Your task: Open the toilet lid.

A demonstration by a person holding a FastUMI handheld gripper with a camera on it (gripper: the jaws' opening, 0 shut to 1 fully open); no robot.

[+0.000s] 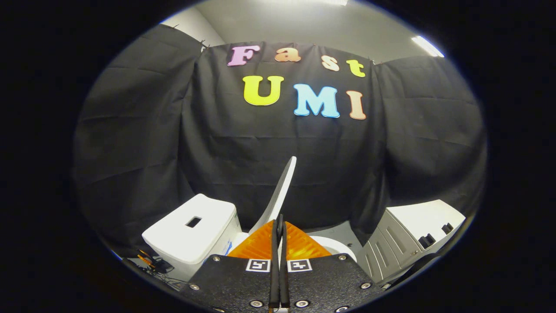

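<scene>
Your gripper [279,226] has its two fingers pressed together, nothing between them. The toilet lid [280,193] stands raised, seen edge-on, rising just beyond the fingertips toward one o'clock. The white tank [191,232] sits at ten o'clock from the fingers; a white cabinet [412,237] sits at three o'clock, well apart.

A white plastic toilet lid [280,191] rises beside the white box-shaped tank [191,230]; a grey drawer cabinet [404,243] stands right of the tank.

Camera rides the tool [278,226], facing the booth wall [217,152], seemingly close.
</scene>
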